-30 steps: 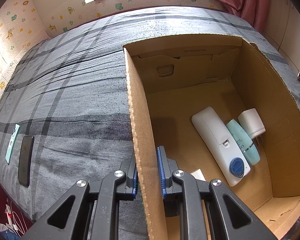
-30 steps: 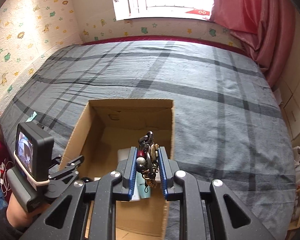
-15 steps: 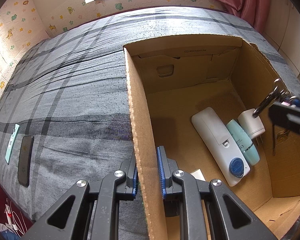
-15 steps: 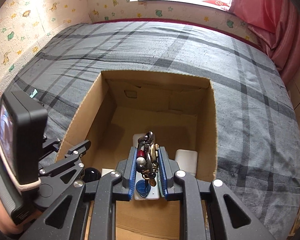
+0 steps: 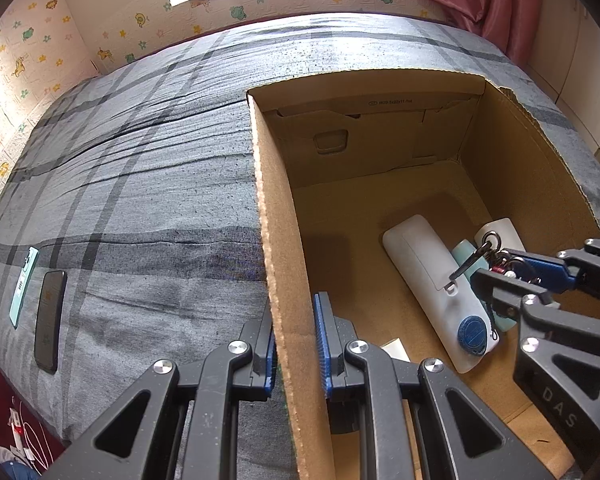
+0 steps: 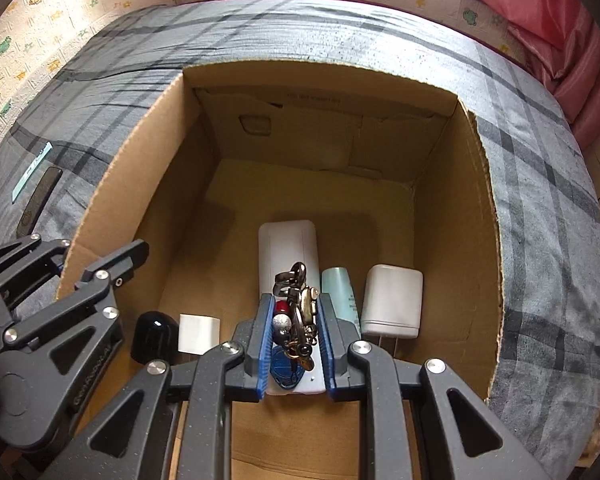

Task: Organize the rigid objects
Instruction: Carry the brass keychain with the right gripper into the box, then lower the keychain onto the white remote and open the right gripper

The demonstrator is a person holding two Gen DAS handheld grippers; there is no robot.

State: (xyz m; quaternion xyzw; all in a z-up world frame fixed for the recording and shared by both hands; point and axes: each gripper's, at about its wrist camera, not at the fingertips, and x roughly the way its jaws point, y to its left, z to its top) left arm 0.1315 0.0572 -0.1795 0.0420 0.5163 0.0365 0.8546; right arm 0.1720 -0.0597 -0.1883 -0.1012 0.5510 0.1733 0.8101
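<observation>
Left gripper: its two blue-padded fingers straddle the left wall of the cardboard box, one finger outside over the blanket, one inside; they are closed in on the wall, though a sliver of gap may remain at the inner pad, hard to tell from this angle.

Right gripper: clamped tight on a key bunch, reaching into the box from its right side.

Key bunch: pinched between the right fingers, its ring and clip sticking out past the fingertips, hanging above the box floor, apart from what lies below.

White device: long, flat on the box floor with a blue round cap at its near end, directly under and ahead of the right fingers.

Teal bottle: lying just right of the right fingertips, touching the white device's side.

White adapter: just right of the teal bottle, prongs toward the gripper.

Black cap: on the floor left of the right fingers, beside a small white block.

Blanket: grey plaid, under the box.

Phone: dark, well left of the left fingers, beside a teal card.
</observation>
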